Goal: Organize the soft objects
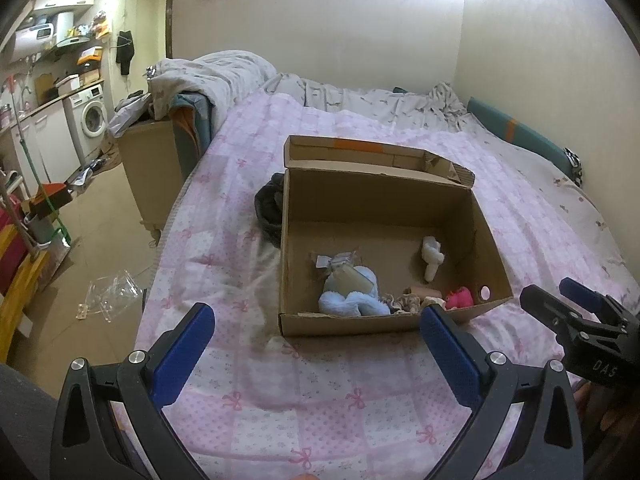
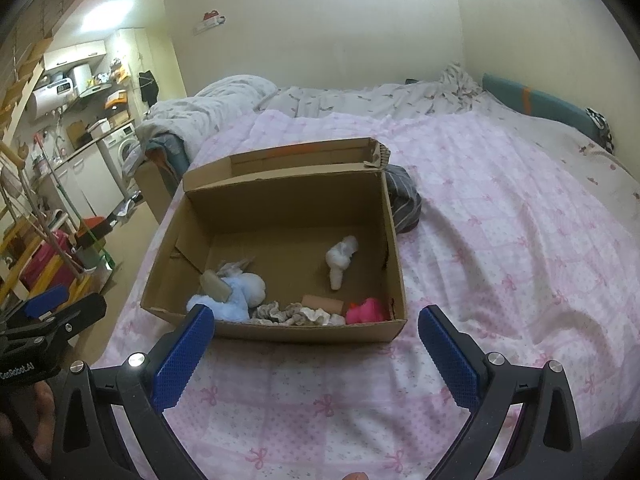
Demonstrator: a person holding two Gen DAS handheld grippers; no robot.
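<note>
Soft toys already sit in the cardboard box [image 2: 276, 216] on the pink bedspread [image 2: 500, 240]: a blue plush [image 2: 244, 292] at about 8 o'clock on the box floor, a white plush [image 2: 340, 258] near the middle toward 2 o'clock, a pink plush [image 2: 366, 312] in the 5 o'clock corner, and a crumpled beige fabric piece [image 2: 288, 314] along the near wall between them. A dark striped cloth [image 2: 404, 200] lies outside, touching the box's far right corner.

My left gripper [image 1: 316, 344] and right gripper [image 2: 316, 344] both hover just short of the near wall, jaws spread wide and holding nothing.

I judge the striped cloth to be the piece left to collect. The risk from here is reaching past the box and catching its light wall or raised flap with a finger, which would shove or tip it. A shallow pinch could also grab bedspread along with the cloth, or let the limp fabric slide out mid-lift.
</note>
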